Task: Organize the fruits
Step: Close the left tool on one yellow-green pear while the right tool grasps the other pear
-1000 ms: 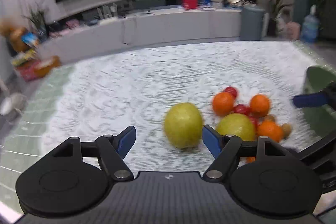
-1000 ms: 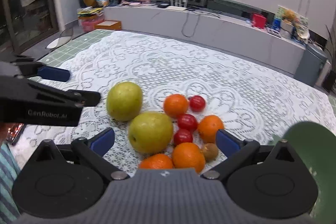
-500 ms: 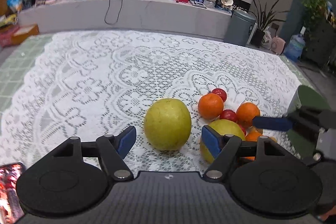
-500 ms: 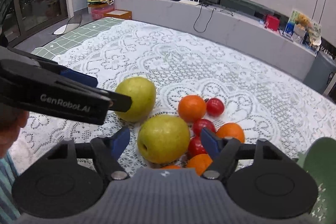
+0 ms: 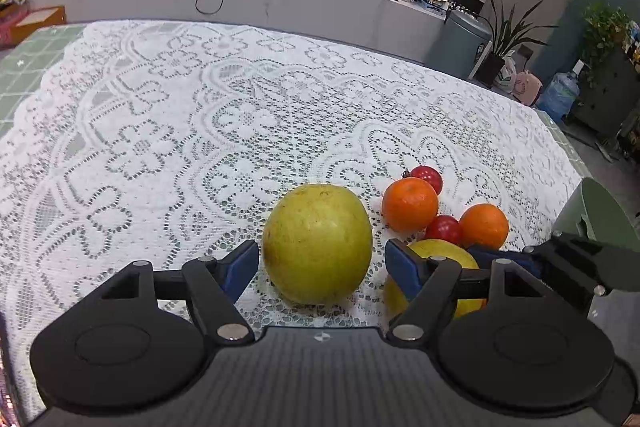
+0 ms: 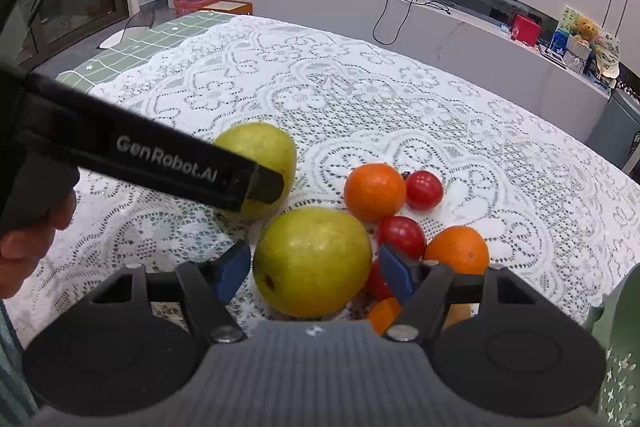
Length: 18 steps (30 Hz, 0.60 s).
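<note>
Left tongs [image 5: 318,267] are spread wide around a pear [image 5: 317,243] on the lace surface [image 5: 168,131], untouched. Right tongs [image 6: 312,271], also spread, flank a second pear [image 6: 312,261]; oranges [image 6: 384,309] behind are half hidden.

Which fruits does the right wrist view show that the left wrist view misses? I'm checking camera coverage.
Only the right wrist view shows the orange piece low beside the right hand-held gripper. Only the left wrist view shows the blue water jug off the table. Both show two yellow-green pears, two oranges and cherry tomatoes.
</note>
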### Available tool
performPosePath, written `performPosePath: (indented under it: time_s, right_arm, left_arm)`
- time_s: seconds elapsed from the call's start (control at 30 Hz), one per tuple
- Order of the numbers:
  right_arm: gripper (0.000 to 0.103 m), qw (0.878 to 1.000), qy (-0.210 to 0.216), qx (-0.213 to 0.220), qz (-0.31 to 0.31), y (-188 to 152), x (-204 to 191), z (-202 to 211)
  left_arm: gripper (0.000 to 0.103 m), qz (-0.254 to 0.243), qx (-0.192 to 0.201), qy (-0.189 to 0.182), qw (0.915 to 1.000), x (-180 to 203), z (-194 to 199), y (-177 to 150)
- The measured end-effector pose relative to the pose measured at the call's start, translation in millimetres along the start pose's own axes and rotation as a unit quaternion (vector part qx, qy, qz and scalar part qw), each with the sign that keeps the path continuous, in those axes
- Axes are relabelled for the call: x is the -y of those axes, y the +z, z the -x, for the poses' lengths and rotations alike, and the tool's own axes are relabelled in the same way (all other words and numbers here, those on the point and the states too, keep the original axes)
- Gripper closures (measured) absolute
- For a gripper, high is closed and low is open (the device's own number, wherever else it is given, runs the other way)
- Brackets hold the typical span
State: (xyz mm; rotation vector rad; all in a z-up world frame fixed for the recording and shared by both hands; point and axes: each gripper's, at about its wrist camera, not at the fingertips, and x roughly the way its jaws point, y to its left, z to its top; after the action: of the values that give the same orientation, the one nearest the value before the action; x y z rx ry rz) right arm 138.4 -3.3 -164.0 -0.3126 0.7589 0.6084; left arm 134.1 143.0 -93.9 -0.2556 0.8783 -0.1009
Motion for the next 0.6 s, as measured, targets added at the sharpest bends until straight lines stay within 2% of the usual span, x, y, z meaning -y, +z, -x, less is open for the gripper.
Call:
performPosePath:
  time_s: [0.07, 0.6]
  right_arm:
    - [0.038, 1.000, 0.001, 0.000, 0.001, 0.2, 0.5, -2.1]
    - [0.039, 1.000, -0.004, 0.015, 0.003, -0.3, -2.6, -5.3]
  left_arm:
    - [0.020, 0.006, -0.002, -0.001, 1.0000, -1.6, -3.4, 1.4]
    - [0.028, 0.023, -0.006, -0.003, 0.9997, -4.6, -12.7, 2.6]
